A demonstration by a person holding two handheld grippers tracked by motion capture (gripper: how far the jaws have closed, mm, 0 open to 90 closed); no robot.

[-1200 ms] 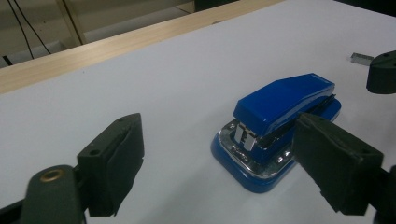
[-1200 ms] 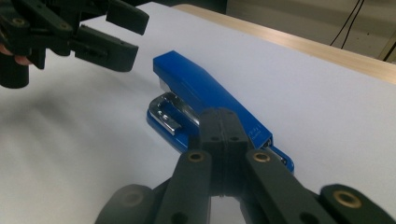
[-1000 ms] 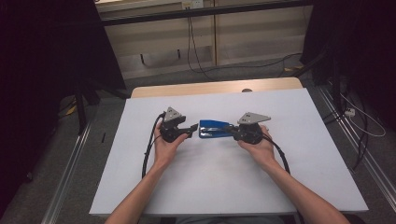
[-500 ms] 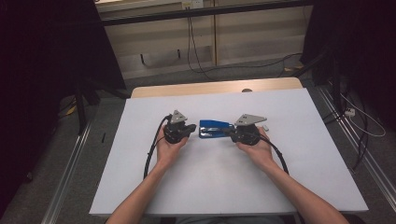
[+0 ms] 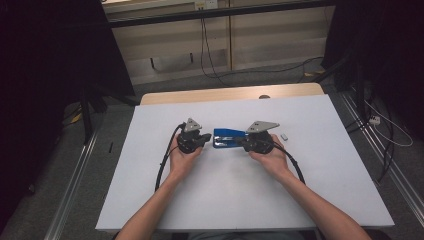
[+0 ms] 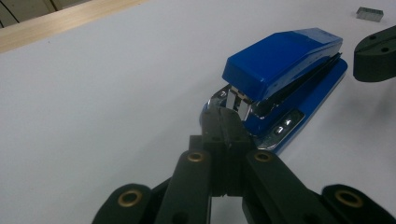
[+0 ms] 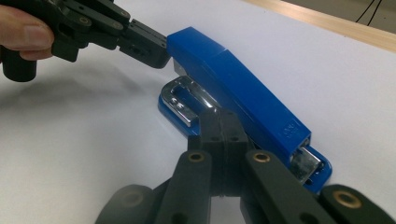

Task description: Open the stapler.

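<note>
— Where is the blue stapler [image 5: 229, 138] sitting right now?

— It is lying flat on the white bench [image 5: 150, 200], near the middle, directly between the two hands. Its top arm is standing slightly raised above the base, as the left gripper view is showing.

— And what is the left gripper [image 5: 204, 137] doing?

— Its jaws have just been closing and are now sitting pressed together, with nothing between them. In the left gripper view the joined tips [image 6: 225, 122] are resting right at the stapler's [image 6: 285, 70] front end, by the shiny metal nose; I cannot tell whether they are actually touching it.

— The right gripper [image 5: 245, 142]?

— Its jaws are also sitting together, empty. In the right gripper view the tips [image 7: 223, 122] are lying over the stapler's [image 7: 243, 88] base, just beside the blue top arm, and the left gripper [image 7: 149, 44] is meeting the far end of that arm.

— Anything else lying about?

— A small strip of staples [image 5: 284, 135] is lying on the bench, near the right hand [image 5: 270, 159] but apart from it.
</note>
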